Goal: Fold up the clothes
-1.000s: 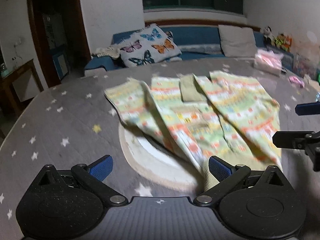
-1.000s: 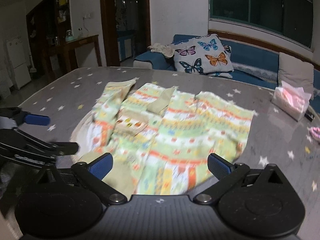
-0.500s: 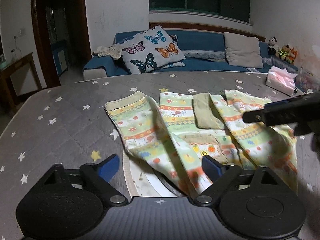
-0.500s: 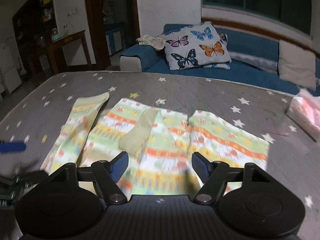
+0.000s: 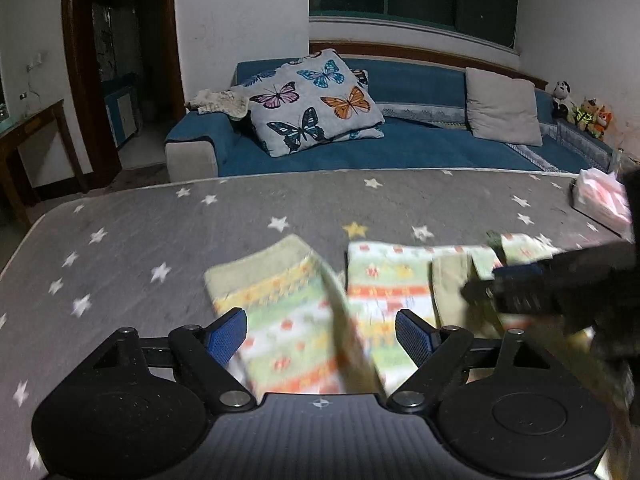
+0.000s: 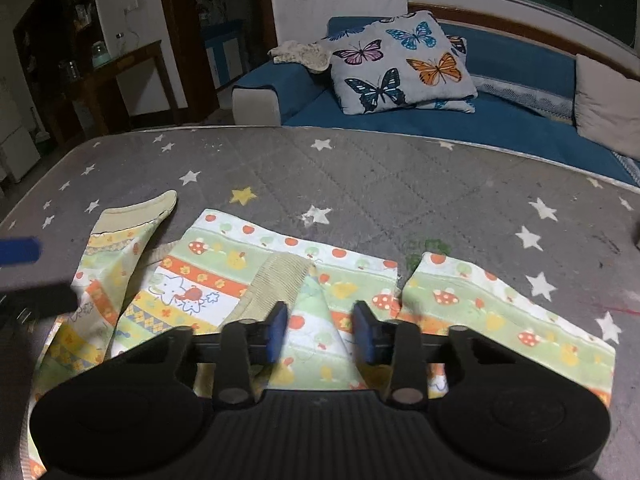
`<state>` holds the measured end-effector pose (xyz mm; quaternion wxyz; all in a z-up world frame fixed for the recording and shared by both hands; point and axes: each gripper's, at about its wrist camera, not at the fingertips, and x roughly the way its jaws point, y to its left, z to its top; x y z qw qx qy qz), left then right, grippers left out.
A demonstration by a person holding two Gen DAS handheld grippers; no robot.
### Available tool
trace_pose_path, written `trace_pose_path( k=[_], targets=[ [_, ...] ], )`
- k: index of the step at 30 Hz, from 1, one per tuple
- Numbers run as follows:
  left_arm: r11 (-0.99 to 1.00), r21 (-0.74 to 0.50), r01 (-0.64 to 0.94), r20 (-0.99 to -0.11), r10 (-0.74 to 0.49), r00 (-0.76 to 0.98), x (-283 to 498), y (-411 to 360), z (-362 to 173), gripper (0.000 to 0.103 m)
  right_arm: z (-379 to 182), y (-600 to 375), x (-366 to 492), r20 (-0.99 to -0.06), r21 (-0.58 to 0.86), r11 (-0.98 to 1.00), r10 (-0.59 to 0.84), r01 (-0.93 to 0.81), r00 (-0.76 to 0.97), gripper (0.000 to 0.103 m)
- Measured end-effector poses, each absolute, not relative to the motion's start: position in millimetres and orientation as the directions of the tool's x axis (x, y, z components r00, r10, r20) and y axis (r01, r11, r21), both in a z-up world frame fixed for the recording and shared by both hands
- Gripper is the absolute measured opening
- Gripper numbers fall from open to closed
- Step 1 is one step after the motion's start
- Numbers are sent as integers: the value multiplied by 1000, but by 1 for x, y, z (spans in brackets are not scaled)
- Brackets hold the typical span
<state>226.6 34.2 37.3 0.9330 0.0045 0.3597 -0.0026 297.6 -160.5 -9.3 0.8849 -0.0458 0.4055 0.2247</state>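
While motion blur smears much of the left wrist view, the patterned garment [image 6: 224,280] lies spread on the grey star-printed bed cover [image 6: 360,184], its near edge hidden behind both gripper bodies. The right gripper [image 6: 322,330], angled downward, has just been closing, and its blue pads [image 6: 277,330] now stand narrow on either side of a raised peak of the cloth; whether they press on it cannot be told. The left gripper [image 5: 320,336], also tilted down, keeps its jaws wide over the sleeve [image 5: 276,304], not gripping it. In the left view the right gripper crosses the frame's right edge as a dark blur, covering part of the garment. A pink pack [image 5: 602,200] is cut off at that edge. A butterfly pillow [image 6: 400,64] rests on the blue sofa [image 6: 516,64] behind.
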Motion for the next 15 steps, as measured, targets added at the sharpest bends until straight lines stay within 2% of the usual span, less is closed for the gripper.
trace_pose_path(
  k=[2, 4, 6, 7, 8, 11, 15],
  targets=[
    [1000, 18, 17, -690, 0, 724, 242, 31, 31, 79, -11, -162, 301, -740, 111, 890, 371, -442, 561, 18],
    [999, 29, 26, -709, 2, 706, 258, 28, 25, 70, -11, -166, 300, -739, 114, 890, 373, -442, 561, 6],
    [999, 34, 30, -734, 4, 679, 269, 27, 17, 50, -9, -171, 299, -735, 117, 890, 376, -441, 564, 4],
    [999, 35, 32, -748, 5, 664, 274, 28, 12, 30, -8, -173, 298, -732, 119, 889, 379, -442, 566, 4],
    [999, 33, 30, -758, 6, 652, 277, 29, 8, 17, -6, -175, 297, -729, 118, 891, 378, -439, 571, 4],
    [999, 25, 24, -752, 3, 660, 271, 36, 6, 5, 5, -186, 291, -711, 124, 899, 376, -421, 594, 3],
    [999, -7, -41, -711, 24, 703, 246, 55, 23, 2, 23, -207, 278, -679, 134, 912, 369, -388, 634, 3]
  ],
)
